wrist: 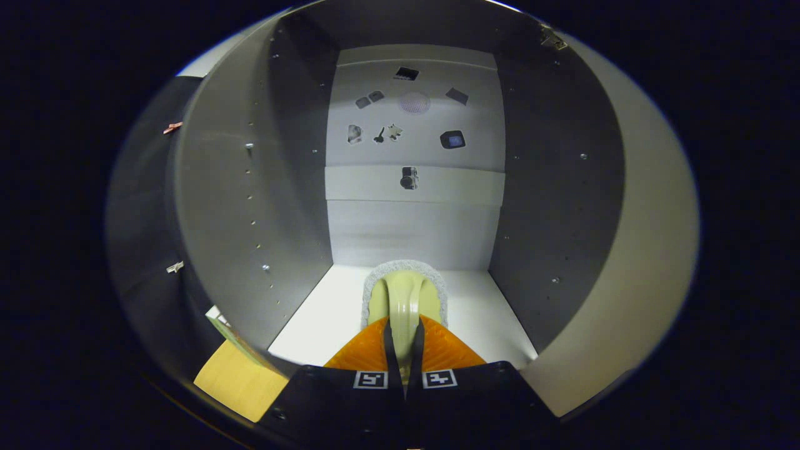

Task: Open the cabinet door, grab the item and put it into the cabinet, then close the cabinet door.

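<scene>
My gripper (404,340) is shut on the narrow handle of a pale yellow-green cleaning pad (400,300) with a fuzzy grey-white rim. The pad reaches ahead of the fingers, over the white floor (325,312) of the open cabinet. I cannot tell whether it rests on that floor or hangs just above it. The grey cabinet (237,206) surrounds the view, with its side walls left and right and a pale back wall (412,225) beyond the pad. The open door (137,212) stands at the left, with its hinges showing.
Several small stickers (406,125) dot the cabinet's back wall. A pale wooden surface (234,378) shows below the cabinet's front left corner. The right wall (556,187) has rows of small peg holes.
</scene>
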Motion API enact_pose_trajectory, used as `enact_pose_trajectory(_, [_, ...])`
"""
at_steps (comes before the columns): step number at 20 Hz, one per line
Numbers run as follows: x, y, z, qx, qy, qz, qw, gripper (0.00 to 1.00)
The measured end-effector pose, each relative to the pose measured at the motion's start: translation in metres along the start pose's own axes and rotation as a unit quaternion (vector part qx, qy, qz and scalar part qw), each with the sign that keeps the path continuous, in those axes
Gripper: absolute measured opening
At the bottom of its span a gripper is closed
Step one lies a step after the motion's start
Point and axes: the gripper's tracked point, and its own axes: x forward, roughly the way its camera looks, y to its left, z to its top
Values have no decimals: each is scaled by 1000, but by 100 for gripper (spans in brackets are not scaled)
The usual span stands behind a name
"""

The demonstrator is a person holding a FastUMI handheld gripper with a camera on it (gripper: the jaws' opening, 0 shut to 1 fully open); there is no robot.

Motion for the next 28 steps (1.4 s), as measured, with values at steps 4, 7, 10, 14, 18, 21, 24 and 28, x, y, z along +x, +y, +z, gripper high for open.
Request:
enact_pose_trajectory(4, [42, 1, -12, 2, 19, 1, 1000, 9])
enact_pose_trajectory(7, [60, -1, -12, 23, 17, 1, 1000, 12])
enact_pose_trajectory(10, [75, -10, -6, 45, 9, -9, 999, 20])
enact_pose_trajectory(14, [83, -16, 0, 54, -5, -9, 998, 37])
enact_pose_trajectory(18, [70, -9, 13, 42, -31, 8, 999, 45])
enact_pose_trajectory(21, [47, -1, 24, 11, -55, 17, 998, 47])
enact_pose_trajectory(24, [12, 12, 44, -4, -92, 29, 995, 50])
enact_pose_trajectory(28, [-49, 31, 65, -6, -139, 40, 990, 65])
